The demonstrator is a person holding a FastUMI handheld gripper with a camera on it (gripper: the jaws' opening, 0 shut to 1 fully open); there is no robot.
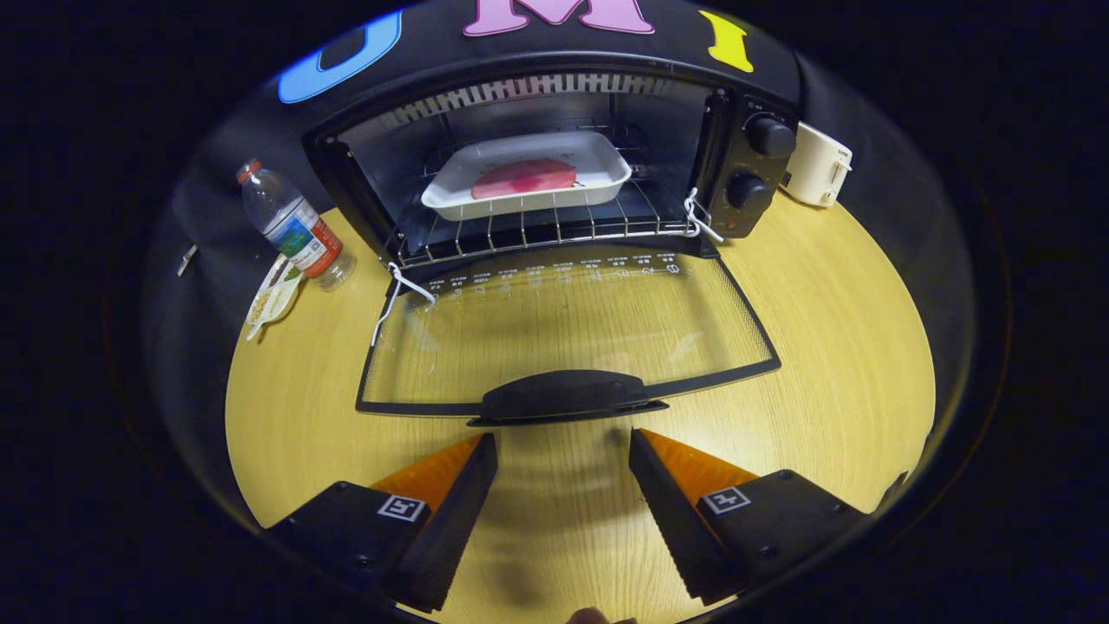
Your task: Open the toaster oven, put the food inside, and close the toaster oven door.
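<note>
A black toaster oven point(745, 165) stands on the wooden table point(849, 347) with its glass door point(563, 334) folded down flat toward me. On the wire rack point(537, 230) inside rests a white dish point(528, 173) holding a pink slab of food point(524, 178). The door's black handle point(567, 397) lies just ahead of my fingertips. My gripper point(563, 442) is open, with bare table between its fingers and nothing held.
A plastic water bottle point(295, 227) stands left of the oven, with a flat packet point(275, 295) beside it. A white appliance point(819, 165) sits right of the oven, behind its two knobs point(769, 137). The table's round edge curves close on both sides.
</note>
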